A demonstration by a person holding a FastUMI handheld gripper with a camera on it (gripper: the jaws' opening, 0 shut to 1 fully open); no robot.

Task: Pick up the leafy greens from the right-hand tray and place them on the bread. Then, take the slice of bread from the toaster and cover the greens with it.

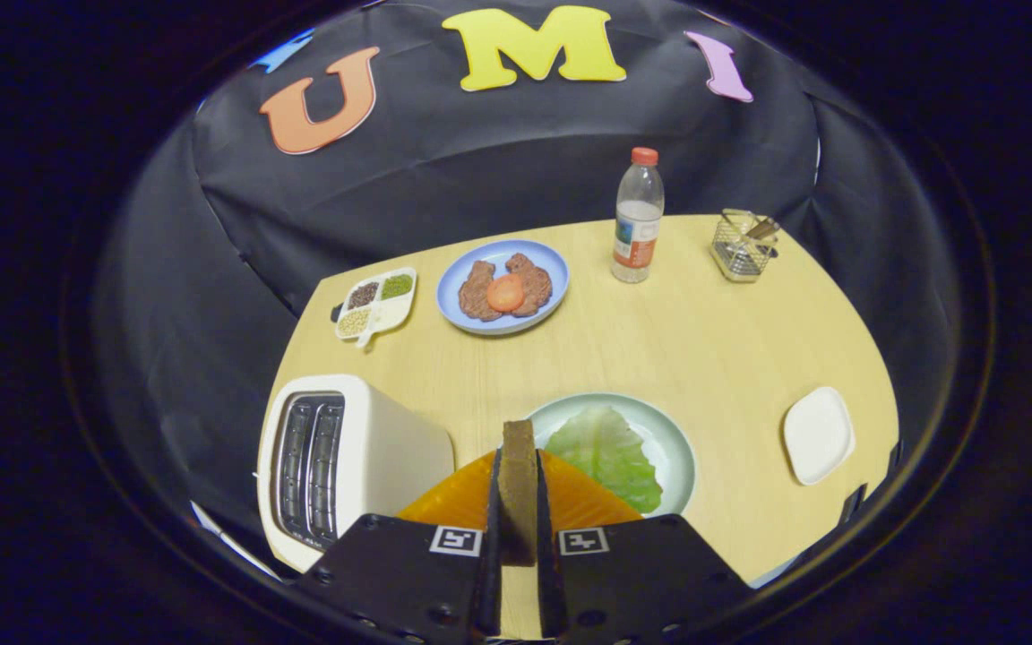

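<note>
Two fingers: clamping a brown bread slice (pixel 518 488) edge-on between them, gripper (pixel 519 537) nearly closed, both fingers pressing on the slice.
Bread slice: standing upright in the grip, top edge rising just ahead of the fingertips, lower end running down between the finger bodies and getting lost there.
Hidden: orange-yellow sheet (pixel 462 494) showing behind the fingers and slice on both sides, hard to identify, its near part being covered by the gripper; lower bread under the greens not making itself out.
Leafy greens: lettuce leaf (pixel 607 452) lying flat in the pale green plate (pixel 673 439), just ahead and slightly right of the fingers, near end being covered by the right finger.
Toaster (pixel 350 461): sitting just left of the fingers, two slots (pixel 310 466) facing up, insides too dark for telling contents, near corner being cut off.
Far side: blue plate (pixel 503 287) carrying brown patties and a tomato slice (pixel 505 293); divided seasoning tray (pixel 377 303) beside it on the left; water bottle (pixel 638 218) standing upright to its right; wire basket (pixel 743 246) near the far right corner, contents unclear.
Right side: small white square dish (pixel 818 435) lying near the table (pixel 704 349) edge, well apart from the green plate.
Open room: bare wood stretching between the green plate and the blue plate, and between the green plate and the white dish.
</note>
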